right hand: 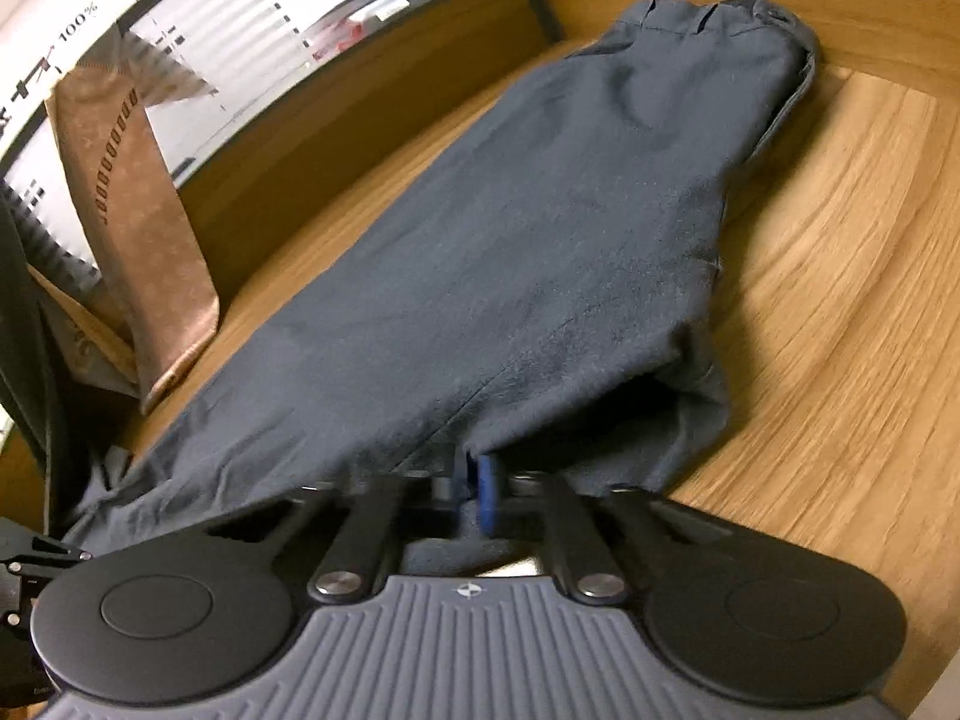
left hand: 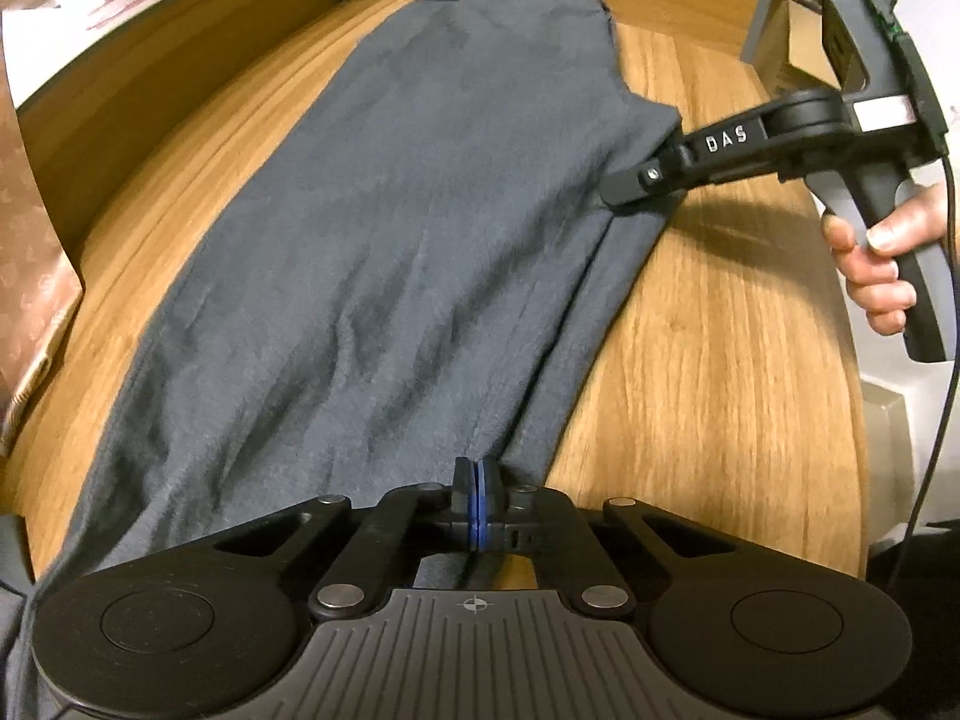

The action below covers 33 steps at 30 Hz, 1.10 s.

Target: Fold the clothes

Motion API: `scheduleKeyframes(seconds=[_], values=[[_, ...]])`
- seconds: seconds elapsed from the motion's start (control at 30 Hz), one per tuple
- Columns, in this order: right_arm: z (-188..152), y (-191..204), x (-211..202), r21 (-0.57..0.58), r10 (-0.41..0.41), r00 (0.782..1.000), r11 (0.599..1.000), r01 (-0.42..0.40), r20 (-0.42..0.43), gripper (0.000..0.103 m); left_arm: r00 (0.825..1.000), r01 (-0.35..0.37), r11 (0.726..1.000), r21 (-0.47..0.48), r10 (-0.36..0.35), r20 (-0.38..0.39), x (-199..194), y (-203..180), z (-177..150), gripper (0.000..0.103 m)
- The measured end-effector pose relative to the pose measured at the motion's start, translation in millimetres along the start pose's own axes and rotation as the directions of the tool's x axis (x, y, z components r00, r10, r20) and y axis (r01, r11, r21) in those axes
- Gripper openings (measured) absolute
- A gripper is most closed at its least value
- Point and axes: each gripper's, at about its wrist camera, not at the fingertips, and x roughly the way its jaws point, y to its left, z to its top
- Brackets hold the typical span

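1. On the wooden table [left hand: 720, 360], a pair of dark grey trousers [left hand: 390, 228] lies lengthwise, the legs stacked one on the other; the waistband sits at 12 o'clock in both views and the leg ends trail off the near table edge toward 7 o'clock.
2. The left gripper [left hand: 475, 498], seen at 6 o'clock in its own view, has its blue pads pressed together. Cloth lies right at and under the tips, but whether any is pinched between them cannot be told.
3. The right gripper [left hand: 645, 183], held by a hand [left hand: 876, 264] at 3 o'clock in the left view, bites the right-hand edge of the trousers near mid-length. In its own view, the right gripper [right hand: 474, 495] has fabric draped over the tips and lifted a little, so the jaws appear closed on the trousers edge.
4. Judged step: a fold of the stacked legs, or a squaring of their edges. To do it well, both grips should take all layers at once, rise together, and travel level so the edges land flush without dragging the lower layer.
5. Appearance of the cloth: soft, matte, lightly wrinkled through the middle; belt loops show at the waistband, and the right edge shows two layers slightly offset.
6. A brown patterned paper bag [right hand: 150, 228] stands at 9 o'clock, clear of the cloth.
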Motion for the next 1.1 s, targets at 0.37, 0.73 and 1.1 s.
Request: scheduleKeyframes(seconds=[0.37,0.73,1.1], values=[[11,13,-34,-0.068,0.000,1.000,0.998,-0.001,-0.015,0.002,0.993,0.105,0.994,-0.009,-0.105,-0.056,-16,21,-6,0.003],[-12,17,-38,-0.356,-0.330,0.936,0.865,0.353,0.125,0.043,0.998,0.062,0.978,-0.197,-0.064,-0.008,-11,50,-10,0.017],[-5,13,-2,-0.517,-0.381,0.903,0.741,0.427,0.200,0.012,0.997,0.058,0.952,-0.300,-0.070,-0.028,8,58,-23,0.017]])
